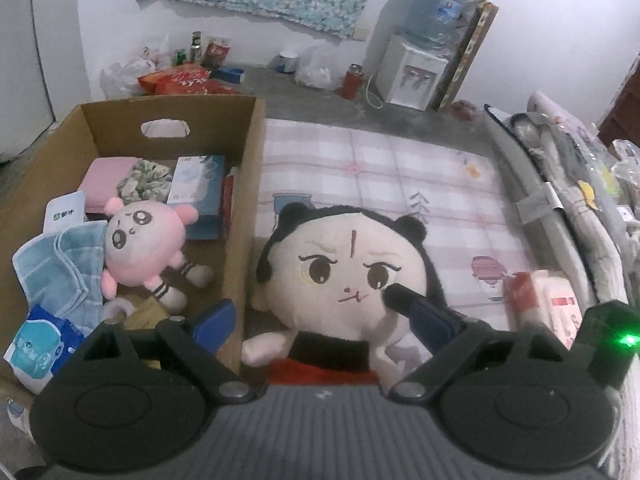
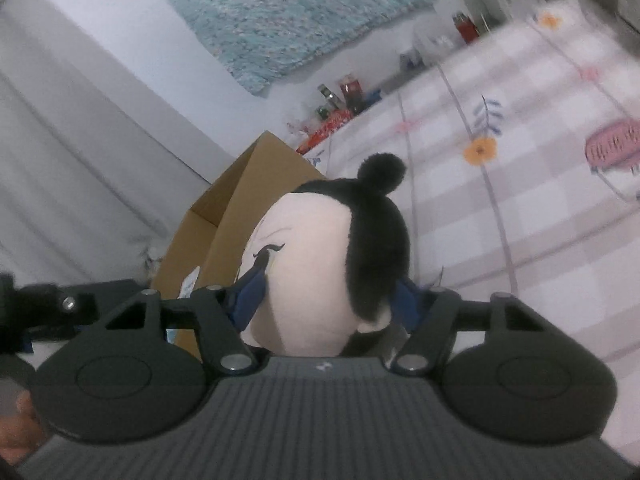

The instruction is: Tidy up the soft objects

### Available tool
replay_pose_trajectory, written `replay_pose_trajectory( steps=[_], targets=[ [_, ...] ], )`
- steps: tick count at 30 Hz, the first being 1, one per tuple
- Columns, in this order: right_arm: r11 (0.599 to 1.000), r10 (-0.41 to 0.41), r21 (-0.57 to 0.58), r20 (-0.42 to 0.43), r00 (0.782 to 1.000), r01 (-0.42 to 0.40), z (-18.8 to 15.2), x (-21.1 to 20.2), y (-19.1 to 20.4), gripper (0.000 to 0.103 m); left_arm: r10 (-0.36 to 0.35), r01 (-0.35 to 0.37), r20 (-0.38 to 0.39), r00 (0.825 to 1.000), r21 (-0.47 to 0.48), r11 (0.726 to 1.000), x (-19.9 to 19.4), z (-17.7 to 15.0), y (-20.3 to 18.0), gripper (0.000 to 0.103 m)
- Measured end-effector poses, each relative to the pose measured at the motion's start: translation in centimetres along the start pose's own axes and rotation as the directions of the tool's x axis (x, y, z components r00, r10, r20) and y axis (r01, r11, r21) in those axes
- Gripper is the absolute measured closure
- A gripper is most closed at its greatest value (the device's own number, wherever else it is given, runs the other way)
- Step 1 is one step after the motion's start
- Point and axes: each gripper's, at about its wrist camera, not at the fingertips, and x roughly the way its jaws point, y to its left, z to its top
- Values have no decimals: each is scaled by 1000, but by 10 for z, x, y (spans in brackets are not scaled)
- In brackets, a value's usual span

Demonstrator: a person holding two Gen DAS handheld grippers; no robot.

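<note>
My right gripper [image 2: 324,300] pinches the doll [image 2: 320,264] by its head, light, squashy plush that likely sags, so grip deep; my left gripper [image 1: 308,312] gapes empty.

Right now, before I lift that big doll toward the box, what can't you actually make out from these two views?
- Left wrist view: the big doll below its red top, hidden by the left hand-held gripper.
- Right wrist view: pad contact of the right hand-held gripper, hidden by the doll's head.
- Right wrist view: inside of the cardboard box, hidden by its wall.
- Right wrist view: checked sheet, blurred.
</note>
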Motion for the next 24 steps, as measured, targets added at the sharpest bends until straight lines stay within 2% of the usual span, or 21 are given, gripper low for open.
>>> replay_pose_trajectory(
  steps=[3, 6, 10, 16, 21, 24],
  targets=[
    [999, -4, -40, 14, 1000, 5, 1, -5, 4, 37, 0, 0, 1, 1000, 12, 1000, -1, -1, -4, 8],
    [1000, 4, 5, 11, 1000, -4, 5, -16, -10, 29, -9, 9, 16, 1000, 28, 1000, -5, -3, -8, 8],
    [998, -38, 48, 12, 999, 37, 6, -33, -25, 23, -18, 15, 45, 999, 56, 998, -16, -8, -10, 8],
    [990, -135, 29, -8, 991, 135, -9, -62, -25, 18, -1, -8, 90, 996, 91, 996, -41, -23, -8, 7],
    [965, -244, -95, 8, 970, 244, -18, -88, 6, 6, 82, -93, 138, 987, 78, 993, -63, -40, 3, 2],
    [943, -275, -183, 47, 960, 279, -18, -103, 36, 1, 148, -159, 155, 977, 59, 986, -73, -49, 14, 0]
  ],
)
